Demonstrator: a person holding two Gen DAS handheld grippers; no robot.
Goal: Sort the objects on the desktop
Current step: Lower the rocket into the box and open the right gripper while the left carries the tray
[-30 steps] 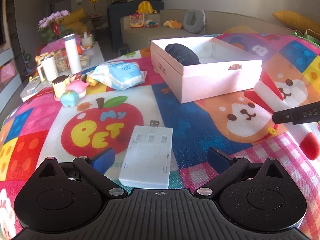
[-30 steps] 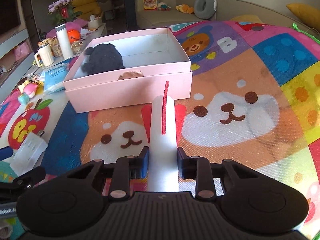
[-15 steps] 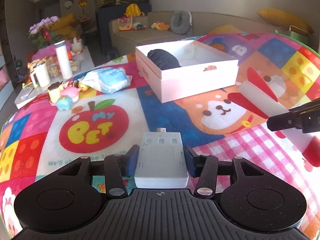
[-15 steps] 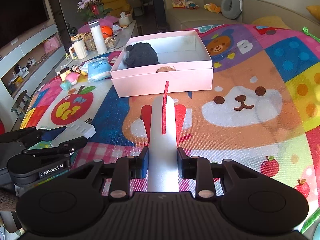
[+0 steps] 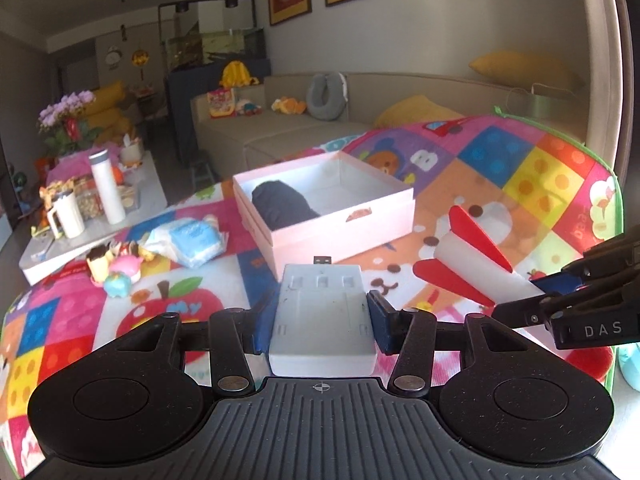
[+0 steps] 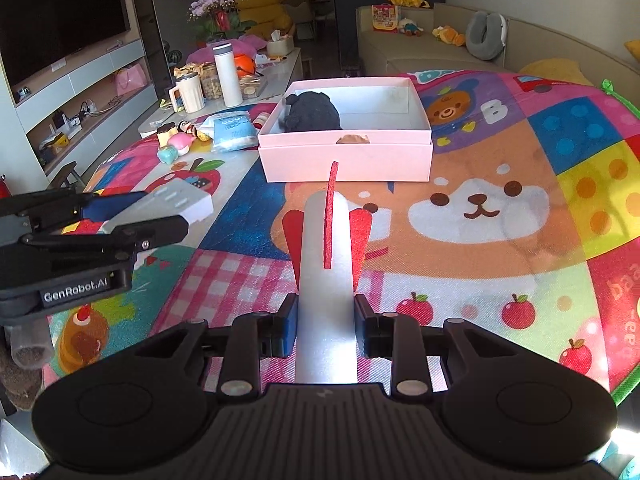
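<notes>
Left wrist view: the left gripper (image 5: 322, 312) has its blue pads pressed on both sides of a white USB hub (image 5: 322, 316), held clear above the colourful play mat (image 5: 520, 168); its plug points toward 12 o'clock. The jaws closed onto it within the past second. Beyond the hub at 12 o'clock sits the open pink box (image 5: 340, 220) on the mat, with a dark soft thing (image 5: 284, 206) in its left half. At 3 o'clock the right gripper (image 5: 560, 284) enters from the frame edge, gripping a white foam rocket (image 5: 472, 264) with red fins; the rocket's nose is hidden behind that gripper. At 9 o'clock lie a blue wipes pack (image 5: 188, 242) and small toy figures (image 5: 116, 268). Behind them a low table (image 5: 92, 228) carries a white flask (image 5: 106, 186), and a beige sofa (image 5: 280, 132) lines the far wall.

Right wrist view: the right gripper (image 6: 326, 328) is closed narrow on the rocket's (image 6: 326, 280) white body, fins pointing to 12 o'clock above the mat (image 6: 560, 208). The box (image 6: 348, 152) stands at 12 o'clock, the dark thing (image 6: 314, 114) inside; what the small brown item at its front rim is cannot be made out. At 9 o'clock the left gripper (image 6: 132, 216) holds the hub (image 6: 176, 200), partly cut off by the frame. A dark television (image 6: 60, 20) fills 10 o'clock.
</notes>
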